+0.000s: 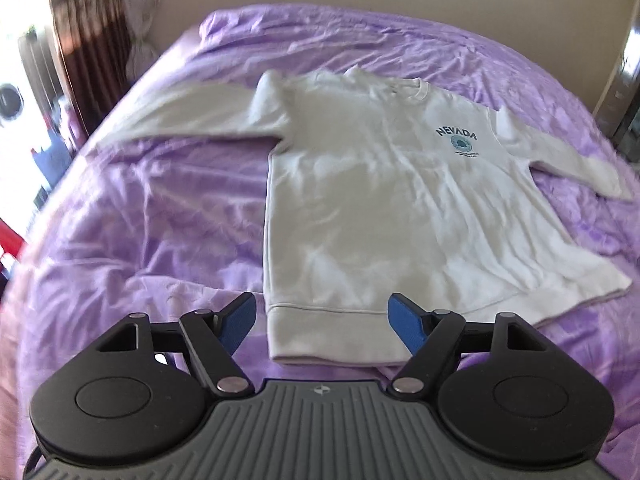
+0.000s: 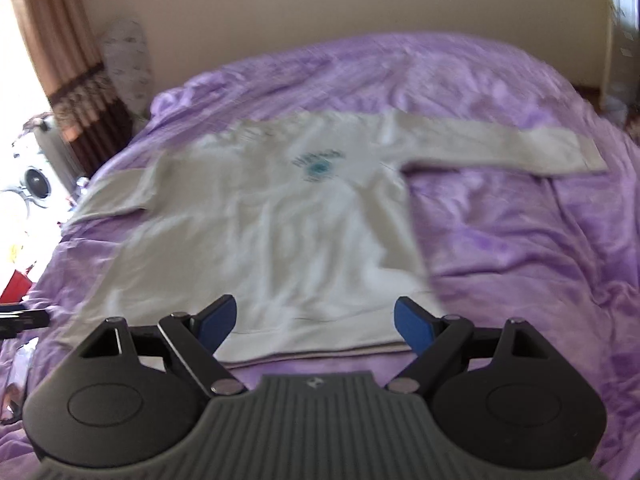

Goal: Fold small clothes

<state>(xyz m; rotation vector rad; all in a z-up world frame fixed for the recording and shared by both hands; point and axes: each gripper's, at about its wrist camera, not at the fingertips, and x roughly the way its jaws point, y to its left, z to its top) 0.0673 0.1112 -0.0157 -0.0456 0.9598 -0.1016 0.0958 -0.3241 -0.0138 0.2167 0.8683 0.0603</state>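
Sweatshirt (image 1: pixel 360 200), white with a blue "NEVADA" print (image 1: pixel 456 134) on the chest, lies face up and spread flat on the purple bedspread (image 1: pixel 140 220), nothing folded yet as we open the job. Its collar (image 1: pixel 404 88) points toward the far wall, its ribbed hem (image 1: pixel 332 332) sits nearest to us, and both sleeves run out sideways from the body: one sleeve (image 1: pixel 192 116) toward the curtained window side, the other sleeve (image 2: pixel 500 144) toward the opposite edge of the bed. Our left gripper (image 1: pixel 322 322) hangs over the hem's left corner with its blue pads (image 1: pixel 240 320) spread wide, nothing between them and no cloth touched. Our right gripper (image 2: pixel 316 320) hangs over the hem's right part, jaws likewise parted and empty; that view is smeared, so fine detail of the print is lost there. We judge this the approach before the first fold. The next move, as we read it, calls for each gripper to pick a grasp point on the sweatshirt, most likely a sleeve or a side edge, drop low enough to pinch a single layer off the soft bedspread, and close without gathering the cover beneath. Wrinkles across the body may need smoothing first.
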